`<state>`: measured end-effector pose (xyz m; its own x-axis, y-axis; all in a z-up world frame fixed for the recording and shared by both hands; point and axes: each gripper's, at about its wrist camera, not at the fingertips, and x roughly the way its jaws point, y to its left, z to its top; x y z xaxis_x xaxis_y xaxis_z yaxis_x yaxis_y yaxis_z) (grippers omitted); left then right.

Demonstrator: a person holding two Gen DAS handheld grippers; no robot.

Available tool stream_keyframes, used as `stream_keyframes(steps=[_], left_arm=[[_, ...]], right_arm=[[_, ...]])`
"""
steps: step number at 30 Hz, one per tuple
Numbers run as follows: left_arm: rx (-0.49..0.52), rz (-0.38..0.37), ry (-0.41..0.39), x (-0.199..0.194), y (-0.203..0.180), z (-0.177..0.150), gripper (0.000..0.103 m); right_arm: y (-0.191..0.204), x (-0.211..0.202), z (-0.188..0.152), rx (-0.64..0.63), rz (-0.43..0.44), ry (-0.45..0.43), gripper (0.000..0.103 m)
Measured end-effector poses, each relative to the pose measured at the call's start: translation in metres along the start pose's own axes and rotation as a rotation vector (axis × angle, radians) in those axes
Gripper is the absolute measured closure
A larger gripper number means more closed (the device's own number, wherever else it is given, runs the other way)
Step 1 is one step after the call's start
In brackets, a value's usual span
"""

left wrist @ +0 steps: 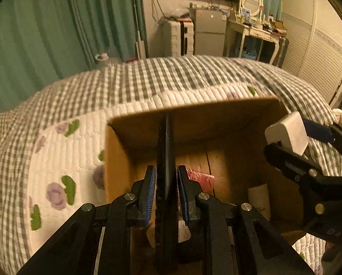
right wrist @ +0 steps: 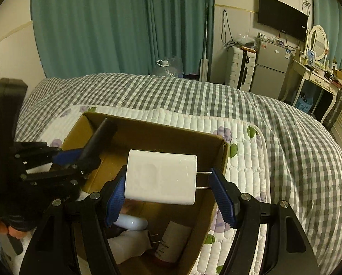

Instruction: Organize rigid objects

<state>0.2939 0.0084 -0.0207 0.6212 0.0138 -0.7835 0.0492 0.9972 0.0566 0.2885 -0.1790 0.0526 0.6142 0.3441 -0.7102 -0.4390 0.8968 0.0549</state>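
Observation:
An open cardboard box (left wrist: pixel 120 155) (right wrist: pixel 223 151) sits on a bed. My left gripper (left wrist: pixel 166 192) is shut on a flat black object (left wrist: pixel 165 151), held edge-on over the box; it also shows in the right wrist view (right wrist: pixel 102 135). My right gripper (right wrist: pixel 168 194) is shut on a white plug charger (right wrist: pixel 161 178), its prongs against the right finger, above the box. The charger also shows in the left wrist view (left wrist: pixel 287 133) at the box's right side. Inside the box lie a white tube (right wrist: pixel 173 240), another white plug (right wrist: pixel 134 245) and a pink packet (left wrist: pixel 200 178).
A white quilted mat with flowers (right wrist: pixel 244 137) lies under the box on a grey checked bedspread (right wrist: pixel 297 151). Beyond the bed are green curtains (right wrist: pixel 102 23), a suitcase (right wrist: pixel 239 68), a small fridge (right wrist: pixel 271 68) and a dressing table (right wrist: pixel 317 78).

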Motion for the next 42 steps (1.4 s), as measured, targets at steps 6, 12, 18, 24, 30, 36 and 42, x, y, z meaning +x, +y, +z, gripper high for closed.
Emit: stream_keyframes(steps=[6, 12, 18, 24, 30, 36, 42], left_arm=[[-0.016, 0.027, -0.041, -0.025, 0.008, 0.008, 0.079], [-0.028, 0.031, -0.088, -0.043, 0.02, 0.007, 0.079], [-0.027, 0.026, -0.145, -0.064, 0.02, 0.006, 0.079], [-0.048, 0.003, -0.224, -0.114, 0.012, 0.011, 0.06], [-0.037, 0.032, -0.349, -0.193, 0.002, 0.011, 0.02], [-0.03, 0.096, -0.506, -0.27, -0.002, -0.012, 0.0], [-0.077, 0.098, -0.537, -0.302, 0.005, -0.047, 0.0]], right_arm=[[0.001, 0.003, 0.007, 0.01, -0.003, 0.002, 0.034], [0.011, 0.012, 0.012, 0.011, -0.038, 0.008, 0.034], [0.011, 0.013, 0.019, 0.031, -0.091, -0.034, 0.013], [0.001, -0.037, 0.028, 0.031, -0.17, -0.08, 0.013], [0.002, -0.139, 0.038, 0.054, -0.244, -0.19, 0.009], [0.017, -0.227, 0.038, 0.055, -0.257, -0.312, 0.0], [0.034, -0.291, 0.023, 0.068, -0.221, -0.402, 0.0]])
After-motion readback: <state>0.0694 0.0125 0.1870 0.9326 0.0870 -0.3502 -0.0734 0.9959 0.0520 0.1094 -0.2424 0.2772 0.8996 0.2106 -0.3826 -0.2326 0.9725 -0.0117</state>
